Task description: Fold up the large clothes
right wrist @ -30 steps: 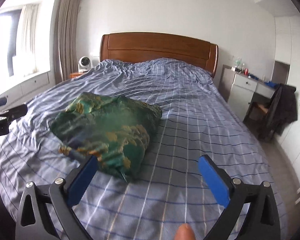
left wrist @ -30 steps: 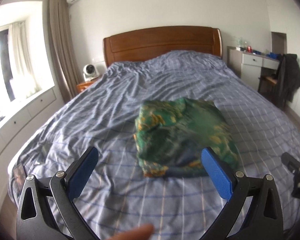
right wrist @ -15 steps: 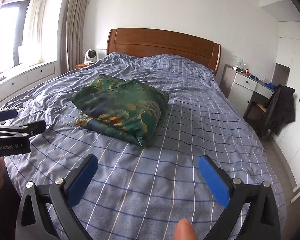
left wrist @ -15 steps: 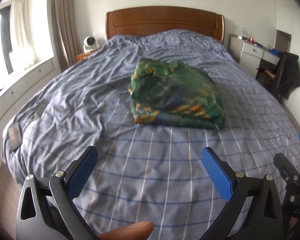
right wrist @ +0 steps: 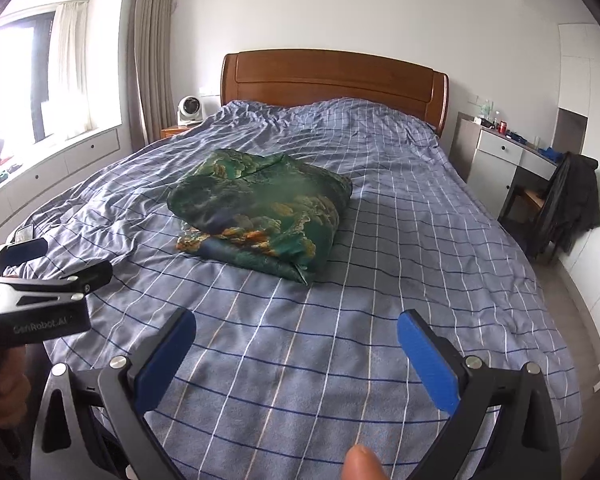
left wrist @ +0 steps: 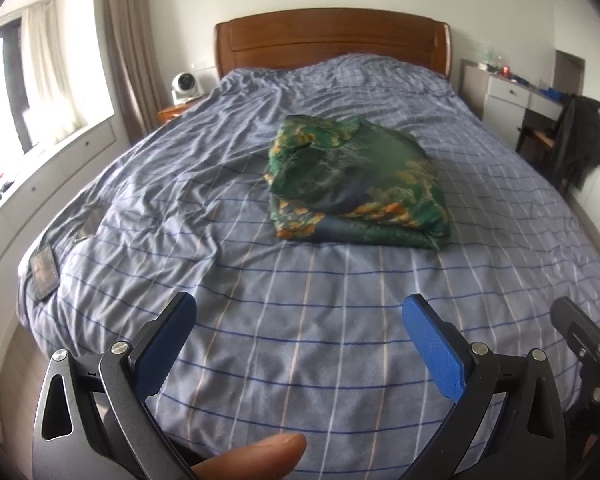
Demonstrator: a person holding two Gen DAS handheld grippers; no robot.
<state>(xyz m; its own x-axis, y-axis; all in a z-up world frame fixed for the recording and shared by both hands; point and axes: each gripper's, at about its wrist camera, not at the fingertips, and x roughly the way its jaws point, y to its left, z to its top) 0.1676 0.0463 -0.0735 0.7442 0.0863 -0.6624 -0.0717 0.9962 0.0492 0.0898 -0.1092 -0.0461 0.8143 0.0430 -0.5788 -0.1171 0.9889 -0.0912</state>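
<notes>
Two blue pads of left gripper [left wrist: 298, 320] spread wide apart, holding nothing, above striped bed [left wrist: 260, 320]. Folded green garment [left wrist: 356, 192] lying mid-bed, well apart from pads. Phone [left wrist: 44, 270] near left edge.

From right wrist: right gripper [right wrist: 296, 336] likewise wide apart, empty; garment [right wrist: 264, 212] ahead, left of centre. Headboard [right wrist: 332, 80] behind.

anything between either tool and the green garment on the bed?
Nothing visible. The green garment lies folded mid-bed; only bare checked duvet separates it from the left tool and the right tool. Both are open and empty. A phone sits off at the bed's left edge.
</notes>
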